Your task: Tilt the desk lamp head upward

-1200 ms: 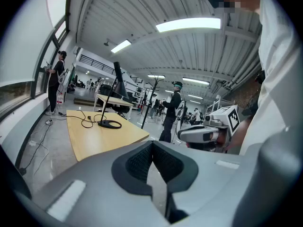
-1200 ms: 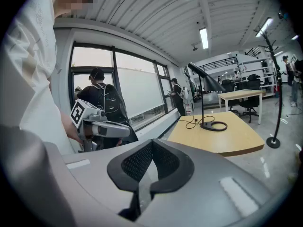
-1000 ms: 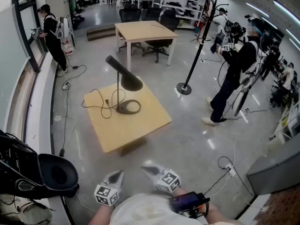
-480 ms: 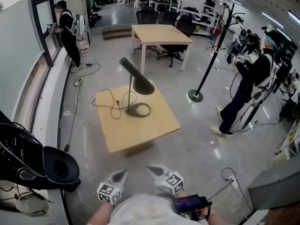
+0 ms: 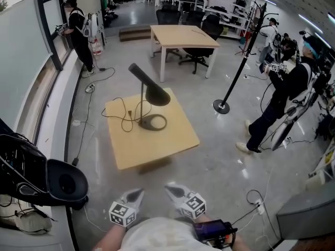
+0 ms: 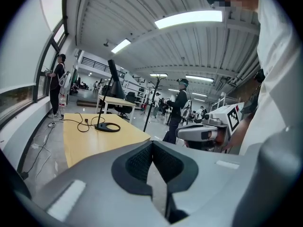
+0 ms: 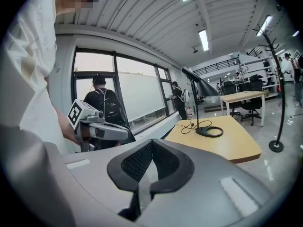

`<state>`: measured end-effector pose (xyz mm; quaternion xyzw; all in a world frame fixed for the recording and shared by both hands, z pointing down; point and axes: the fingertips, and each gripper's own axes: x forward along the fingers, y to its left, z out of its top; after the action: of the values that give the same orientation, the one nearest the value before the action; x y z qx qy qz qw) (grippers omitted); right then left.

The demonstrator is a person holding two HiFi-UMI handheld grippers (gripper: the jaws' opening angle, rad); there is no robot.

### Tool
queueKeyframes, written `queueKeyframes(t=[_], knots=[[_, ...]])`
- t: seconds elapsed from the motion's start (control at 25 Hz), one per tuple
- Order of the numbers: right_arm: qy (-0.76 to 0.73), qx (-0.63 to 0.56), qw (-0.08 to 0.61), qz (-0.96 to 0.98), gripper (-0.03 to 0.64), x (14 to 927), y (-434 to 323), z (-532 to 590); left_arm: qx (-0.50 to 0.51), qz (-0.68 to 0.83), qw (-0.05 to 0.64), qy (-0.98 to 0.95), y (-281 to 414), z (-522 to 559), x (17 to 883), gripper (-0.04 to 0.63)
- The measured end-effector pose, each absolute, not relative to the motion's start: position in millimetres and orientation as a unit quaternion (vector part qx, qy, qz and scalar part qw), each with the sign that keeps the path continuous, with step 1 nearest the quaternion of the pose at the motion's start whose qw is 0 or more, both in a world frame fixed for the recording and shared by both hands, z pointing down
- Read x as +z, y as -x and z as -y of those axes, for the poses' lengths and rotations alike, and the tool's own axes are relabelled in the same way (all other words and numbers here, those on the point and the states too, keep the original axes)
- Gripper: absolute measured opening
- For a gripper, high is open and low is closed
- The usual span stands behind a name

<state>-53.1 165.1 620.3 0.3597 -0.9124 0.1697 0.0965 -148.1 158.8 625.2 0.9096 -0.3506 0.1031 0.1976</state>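
Standing on desk (image 5: 152,146): black desk lamp (image 5: 150,93), cord (image 5: 116,116) alongside; left hand-held gripper (image 5: 134,194) and right hand-held gripper (image 5: 171,189) both pressed together, empty, well apart from lamp.

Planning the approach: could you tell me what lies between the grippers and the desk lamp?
In the head view, only floor and bare tabletop separate the left gripper, right gripper and desk lamp.

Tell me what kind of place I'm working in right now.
Probably an open-plan office or lab floor: a desk with office chairs stands behind the low table carrying the desk lamp, cables trail over the polished floor, and another person nearby holds similar marker-cube grippers.
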Motion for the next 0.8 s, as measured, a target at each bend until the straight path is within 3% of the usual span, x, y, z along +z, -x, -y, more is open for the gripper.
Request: queueKeyframes(t=[0.8], knots=[[-0.306, 0.151, 0.082, 0.936, 0.014, 607, -37, -109, 0.114, 0.423, 0.168, -0.883, 67, -106, 602, 0.002]])
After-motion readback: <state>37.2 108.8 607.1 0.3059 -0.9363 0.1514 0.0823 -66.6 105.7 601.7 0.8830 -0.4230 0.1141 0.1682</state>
